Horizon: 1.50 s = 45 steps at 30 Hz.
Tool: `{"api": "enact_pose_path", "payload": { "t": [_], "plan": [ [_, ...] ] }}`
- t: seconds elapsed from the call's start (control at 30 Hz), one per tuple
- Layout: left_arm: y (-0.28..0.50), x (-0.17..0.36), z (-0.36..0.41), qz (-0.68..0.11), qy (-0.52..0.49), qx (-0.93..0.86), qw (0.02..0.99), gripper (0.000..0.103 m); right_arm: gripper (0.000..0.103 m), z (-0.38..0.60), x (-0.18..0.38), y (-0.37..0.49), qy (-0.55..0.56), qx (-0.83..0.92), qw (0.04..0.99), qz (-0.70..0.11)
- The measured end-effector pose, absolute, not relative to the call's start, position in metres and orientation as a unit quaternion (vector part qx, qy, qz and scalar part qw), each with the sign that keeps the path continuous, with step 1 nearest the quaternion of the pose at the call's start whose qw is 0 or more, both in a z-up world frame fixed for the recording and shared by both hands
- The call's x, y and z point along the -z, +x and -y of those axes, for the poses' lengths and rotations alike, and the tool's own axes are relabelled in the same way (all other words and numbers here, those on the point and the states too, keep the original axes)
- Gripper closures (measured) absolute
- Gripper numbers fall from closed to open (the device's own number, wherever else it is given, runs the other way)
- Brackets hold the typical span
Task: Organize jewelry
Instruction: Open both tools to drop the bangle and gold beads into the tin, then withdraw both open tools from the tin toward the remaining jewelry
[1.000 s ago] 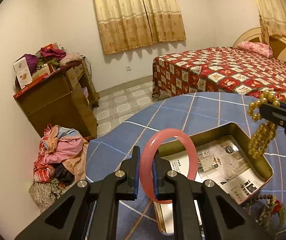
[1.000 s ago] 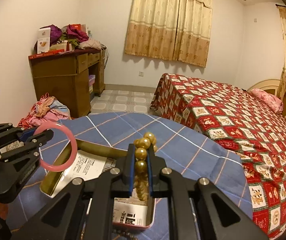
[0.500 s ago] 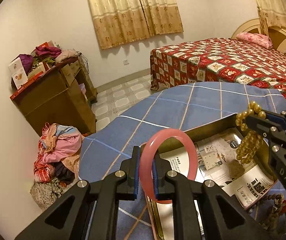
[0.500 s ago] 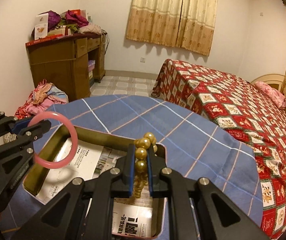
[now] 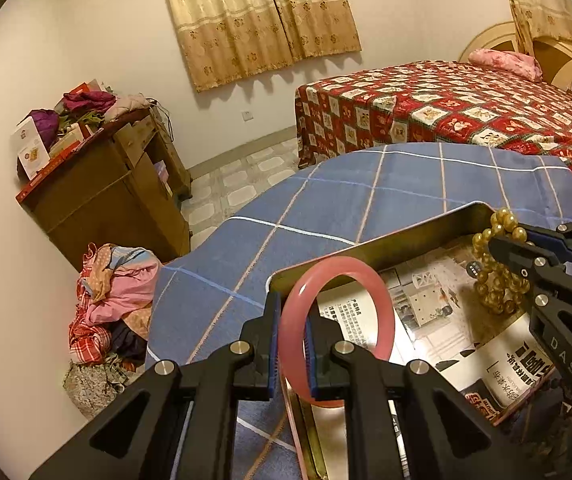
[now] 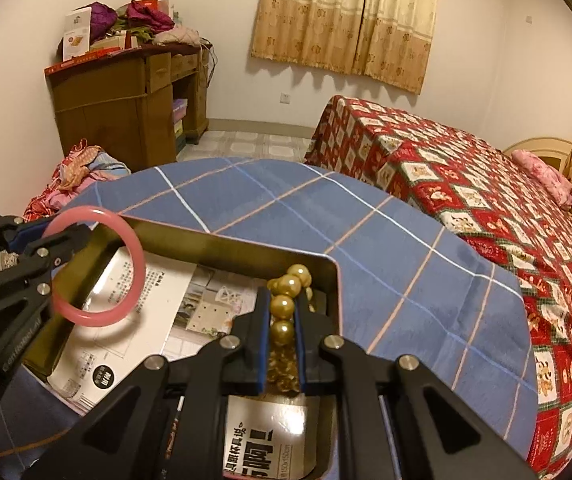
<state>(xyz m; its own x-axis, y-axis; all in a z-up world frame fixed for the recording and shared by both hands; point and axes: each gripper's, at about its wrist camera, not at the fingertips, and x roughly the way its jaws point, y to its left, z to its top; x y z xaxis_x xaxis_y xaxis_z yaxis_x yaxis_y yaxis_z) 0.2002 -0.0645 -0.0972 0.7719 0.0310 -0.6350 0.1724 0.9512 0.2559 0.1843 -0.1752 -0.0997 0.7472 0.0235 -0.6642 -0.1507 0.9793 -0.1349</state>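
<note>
My left gripper (image 5: pixel 290 316) is shut on a pink bangle (image 5: pixel 382 312), held upright over the near left corner of a gold metal tin (image 5: pixel 406 236). In the right wrist view the same pink bangle (image 6: pixel 135 258) hangs at the left in the left gripper (image 6: pixel 61 242). My right gripper (image 6: pixel 281 312) is shut on a string of gold beads (image 6: pixel 282 306), which dangles into the tin (image 6: pixel 245 248) near its far right corner. In the left wrist view the gold beads (image 5: pixel 494 276) and the right gripper (image 5: pixel 502 246) show at the right edge.
Printed paper sheets (image 6: pixel 157 300) line the tin, which rests on a blue checked cloth (image 6: pixel 386 248). A red-patterned bed (image 6: pixel 486 184) stands to the right, a brown cabinet (image 5: pixel 101 200) piled with things at the far left, and a heap of clothes (image 5: pixel 113 292) on the floor below it.
Both grippers have sunk toward the tin with their loads. The bangle and the beads now hang lower, over the tin's inside. Both grips are unchanged.
</note>
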Motion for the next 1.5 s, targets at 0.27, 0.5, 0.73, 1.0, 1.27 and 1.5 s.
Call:
{"api": "enact_pose_path", "payload": {
  "t": [0.27, 0.5, 0.73, 1.0, 1.27, 1.5],
  "plan": [
    [0.184, 0.088, 0.063, -0.308, 0.151, 0.028, 0.939, 0.024, 0.073, 0.177, 0.099, 0.178, -0.088, -0.044, 0.932, -0.35],
    [0.174, 0.082, 0.058, -0.31, 0.155, 0.024, 0.938, 0.024, 0.063, 0.183, 0.094, 0.166, -0.077, -0.034, 0.934, -0.348],
    [0.163, 0.086, 0.055, -0.312, 0.157, 0.026, 0.937, 0.024, 0.054, 0.184, 0.09, 0.152, -0.081, -0.034, 0.935, -0.342],
    [0.133, 0.091, 0.028, -0.318, 0.146, 0.011, 0.937, 0.024, 0.046, 0.206, 0.087, 0.12, -0.059, -0.021, 0.94, -0.337],
    [0.098, 0.094, 0.015, -0.329, 0.123, 0.023, 0.936, 0.024, 0.044, 0.221, 0.098, 0.085, -0.037, -0.005, 0.938, -0.345],
    [0.072, 0.102, 0.018, -0.339, 0.12, 0.036, 0.933, 0.024, 0.043, 0.224, 0.101, 0.054, -0.037, 0.001, 0.94, -0.338]
  ]
}}
